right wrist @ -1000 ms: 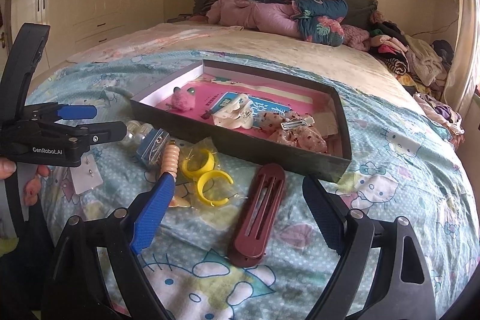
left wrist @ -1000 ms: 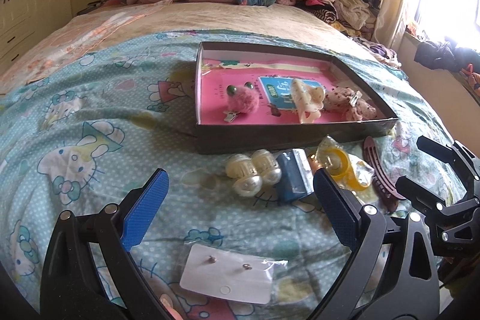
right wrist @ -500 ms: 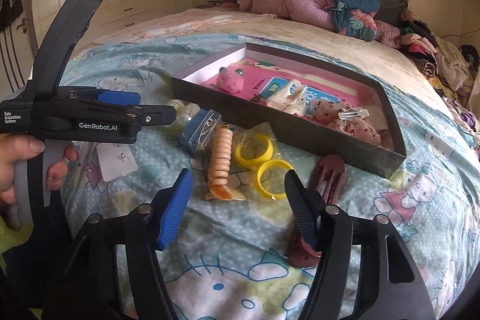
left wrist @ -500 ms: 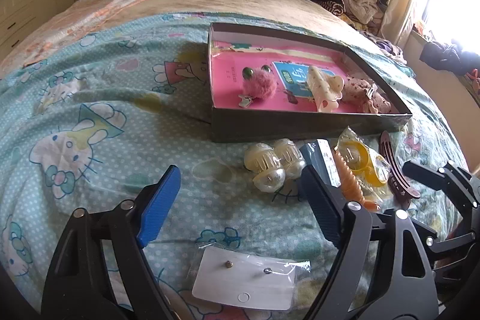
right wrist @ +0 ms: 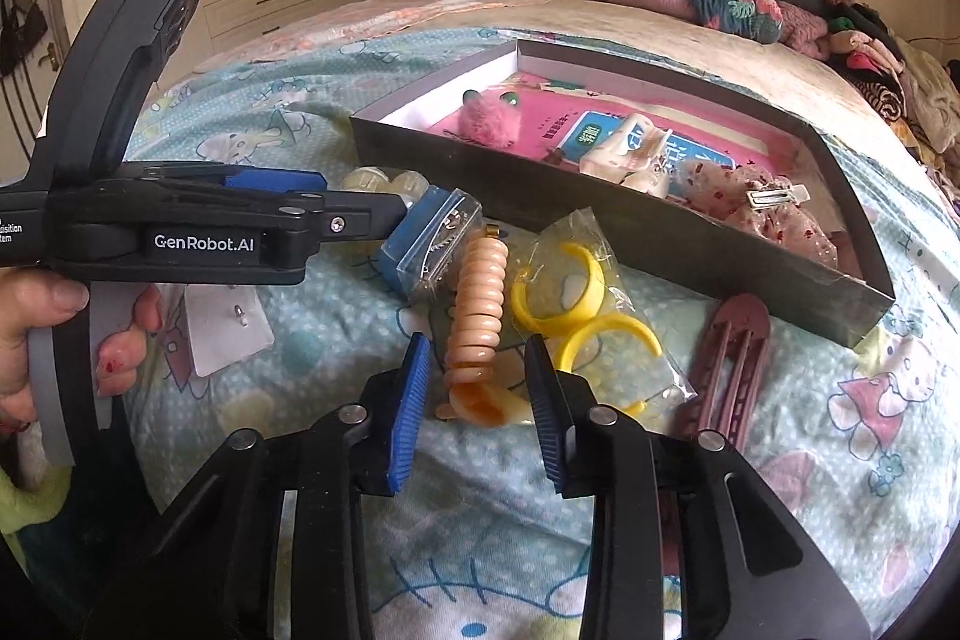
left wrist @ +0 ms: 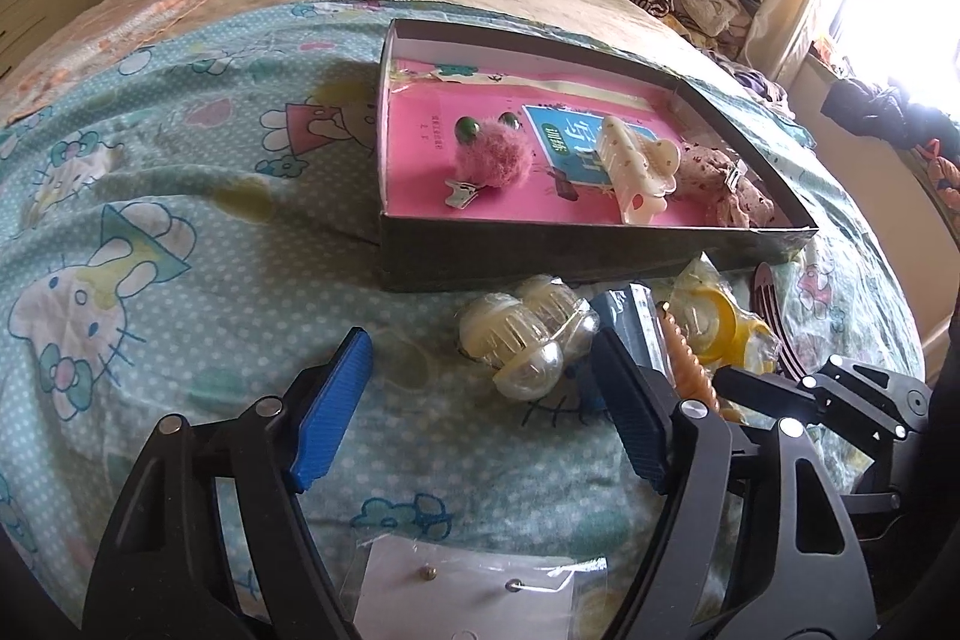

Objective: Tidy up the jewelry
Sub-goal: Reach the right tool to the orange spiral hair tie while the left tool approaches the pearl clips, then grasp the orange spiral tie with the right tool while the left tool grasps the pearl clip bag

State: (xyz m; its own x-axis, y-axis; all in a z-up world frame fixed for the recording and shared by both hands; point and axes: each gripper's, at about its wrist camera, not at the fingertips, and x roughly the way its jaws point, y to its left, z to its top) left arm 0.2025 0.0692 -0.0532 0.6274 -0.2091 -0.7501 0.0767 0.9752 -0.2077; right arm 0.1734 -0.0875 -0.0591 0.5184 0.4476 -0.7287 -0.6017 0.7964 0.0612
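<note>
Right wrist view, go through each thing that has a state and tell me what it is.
Right gripper: open, straddling the peach hair claw.
Left gripper: open, empty.
Box: lidless, holding clips.
Yellow hoops: sealed in a bag.
Maroon clip: lying flat outside the box.

Your right gripper (right wrist: 480, 400) sits w/ jaws partly spread either side of the near end of the peach ribbed hair clip (right wrist: 477, 310), pads not clearly touching it. Just right of the clip are yellow hoops in a clear bag (right wrist: 576, 292), then a maroon barrette (right wrist: 729, 364); a small blue bag (right wrist: 429, 244) lies to its upper left, all in front of the dark tray (right wrist: 600, 214) holding hair accessories. Your left gripper (right wrist: 354, 214) crosses in from the left over the bedsheet (right wrist: 840, 436), side-on, so its jaw gap can't be read.
</note>
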